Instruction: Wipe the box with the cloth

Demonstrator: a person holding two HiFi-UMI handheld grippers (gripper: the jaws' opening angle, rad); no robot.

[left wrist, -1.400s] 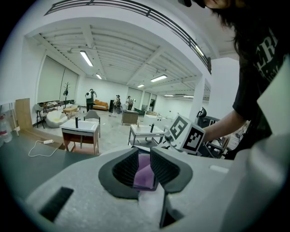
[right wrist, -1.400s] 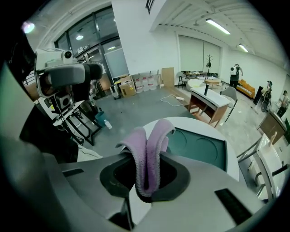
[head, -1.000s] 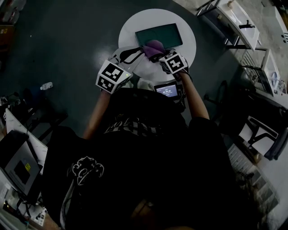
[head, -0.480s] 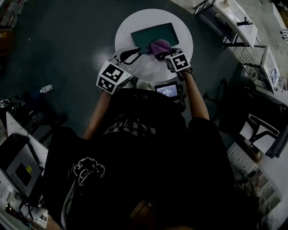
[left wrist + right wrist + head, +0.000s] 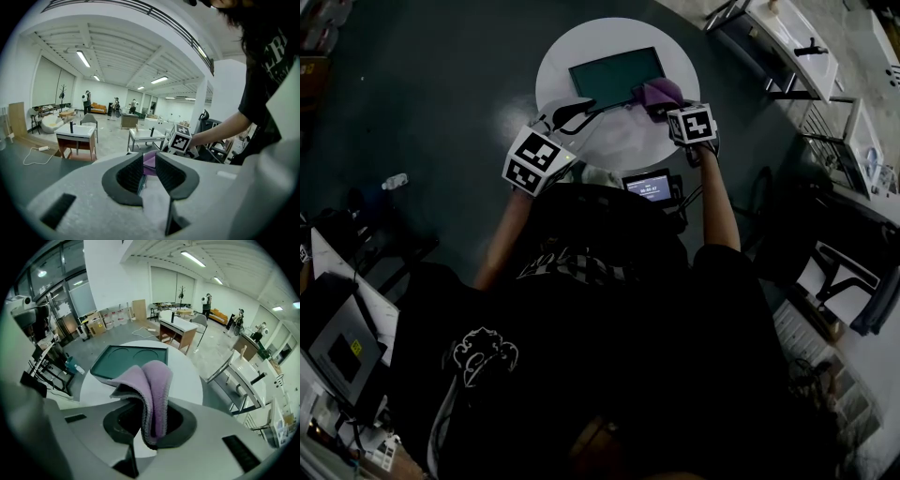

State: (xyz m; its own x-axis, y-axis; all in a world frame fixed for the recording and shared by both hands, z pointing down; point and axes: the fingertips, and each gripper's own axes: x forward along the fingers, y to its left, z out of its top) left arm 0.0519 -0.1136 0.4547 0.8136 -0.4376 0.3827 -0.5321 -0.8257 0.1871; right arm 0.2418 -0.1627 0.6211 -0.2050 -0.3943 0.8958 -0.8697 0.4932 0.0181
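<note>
A flat dark green box (image 5: 617, 77) lies on a small round white table (image 5: 572, 141). My left gripper (image 5: 592, 109) reaches in from the left; its jaws stand nearly together on the box's near edge (image 5: 139, 182). My right gripper (image 5: 672, 105) is shut on a folded purple cloth (image 5: 660, 92), which sits at the box's near right corner. In the right gripper view the cloth (image 5: 152, 385) hangs doubled out of the jaws, just in front of the box (image 5: 129, 361) and above the table (image 5: 187, 376). In the left gripper view the cloth (image 5: 150, 161) shows beyond the jaws.
A small lit screen (image 5: 649, 187) sits at the person's chest below the table. White desks (image 5: 797, 42) and a chair (image 5: 853, 281) stand to the right. A bottle (image 5: 396, 179) lies on the dark floor at the left.
My right gripper has carried the cloth to the right along the box's near edge, from about the middle to the right corner. The left gripper has stayed put.
</note>
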